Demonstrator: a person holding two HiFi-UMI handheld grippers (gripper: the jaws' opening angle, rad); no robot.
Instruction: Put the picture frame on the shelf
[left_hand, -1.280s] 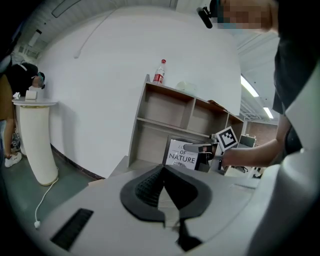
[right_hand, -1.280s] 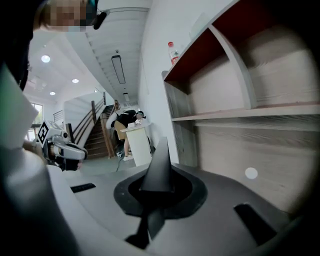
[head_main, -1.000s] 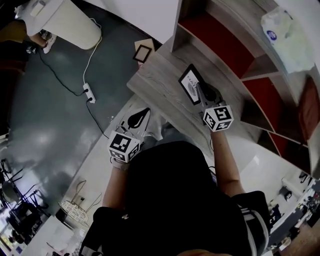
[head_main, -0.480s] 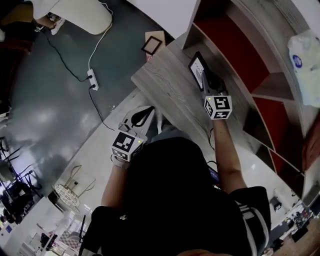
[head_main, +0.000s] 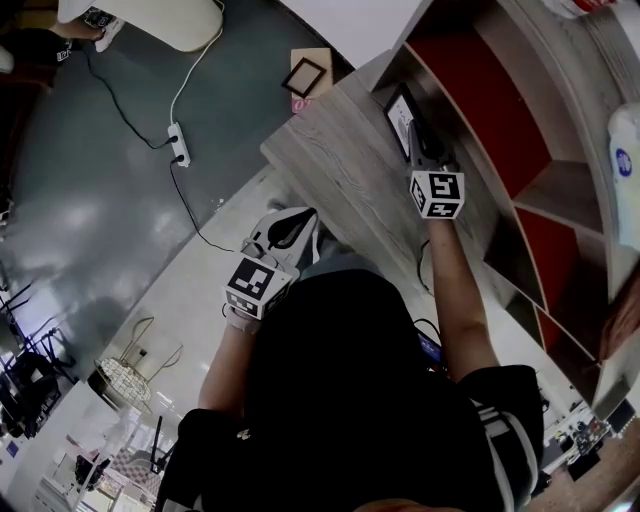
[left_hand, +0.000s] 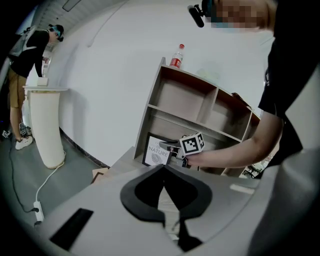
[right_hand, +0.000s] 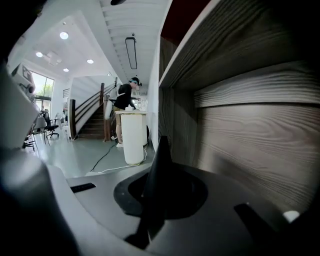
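Observation:
The picture frame, black with a white print, stands upright at the mouth of the wooden shelf's lowest left compartment. My right gripper is shut on its near edge. In the left gripper view the picture frame shows its print, with the right gripper beside it. In the right gripper view the frame appears edge-on as a dark blade between the jaws, close to the shelf wall. My left gripper hangs off the wooden top's near edge, shut and holding nothing.
The grey wooden top runs in front of the shelf. A second frame lies on the floor beyond it, near a power strip and a white pedestal. A bottle stands on the shelf's top. A person stands far left.
My right gripper has carried the frame further along the wooden top toward the shelf's left compartment. The frame now shows more edge-on. The left gripper has barely shifted.

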